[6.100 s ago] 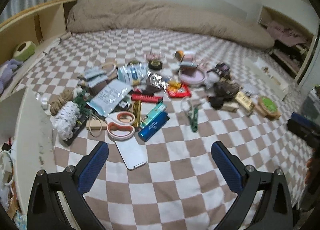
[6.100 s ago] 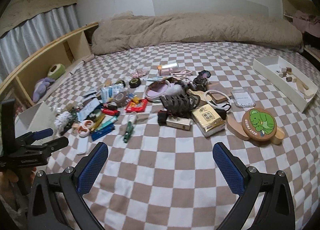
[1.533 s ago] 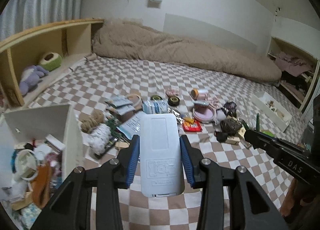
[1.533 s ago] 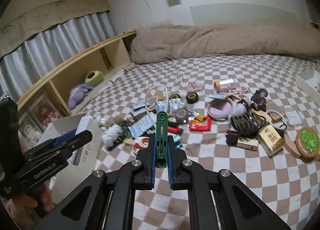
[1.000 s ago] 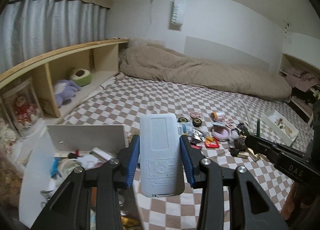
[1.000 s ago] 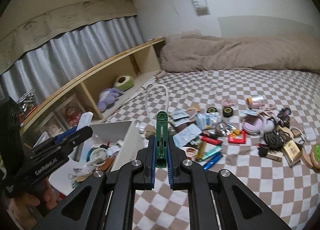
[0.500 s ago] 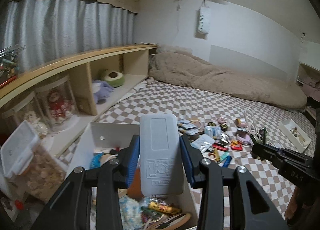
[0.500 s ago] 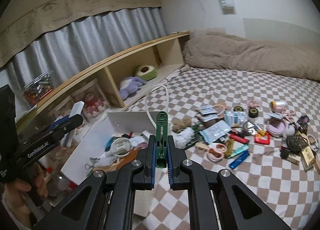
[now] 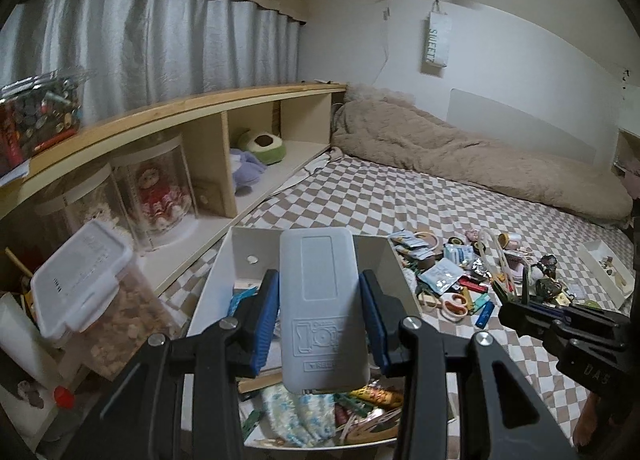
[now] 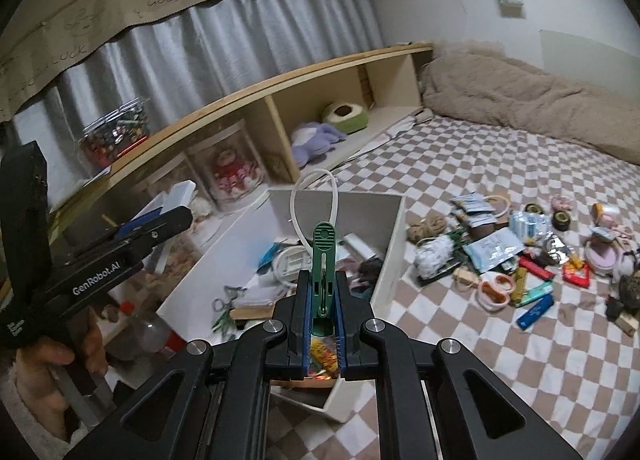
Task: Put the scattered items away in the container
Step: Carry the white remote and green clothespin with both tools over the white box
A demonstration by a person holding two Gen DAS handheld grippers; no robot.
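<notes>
My left gripper point(image 9: 320, 324) is shut on a flat white remote-like case point(image 9: 320, 300) and holds it above the open white box point(image 9: 376, 250), which holds several small items. My right gripper point(image 10: 323, 300) is shut on a green clip with a white loop point(image 10: 323, 252), held over the same white box point(image 10: 390, 256). The left gripper also shows in the right wrist view point(image 10: 160, 228), at the box's left side. Scattered items point(image 9: 460, 284) lie on the checkered bed to the right of the box; they also show in the right wrist view point(image 10: 520, 260).
A wooden shelf point(image 9: 224, 148) with plush toys and a doll in a clear case runs along the left. A lidded plastic tub point(image 9: 80, 276) stands left of the box. A beige duvet point(image 9: 460, 156) lies at the far end. A small white tray point(image 9: 604, 272) sits far right.
Both grippers have carried their items left from the pile to above the white box. The box now fills the lower middle of both views.
</notes>
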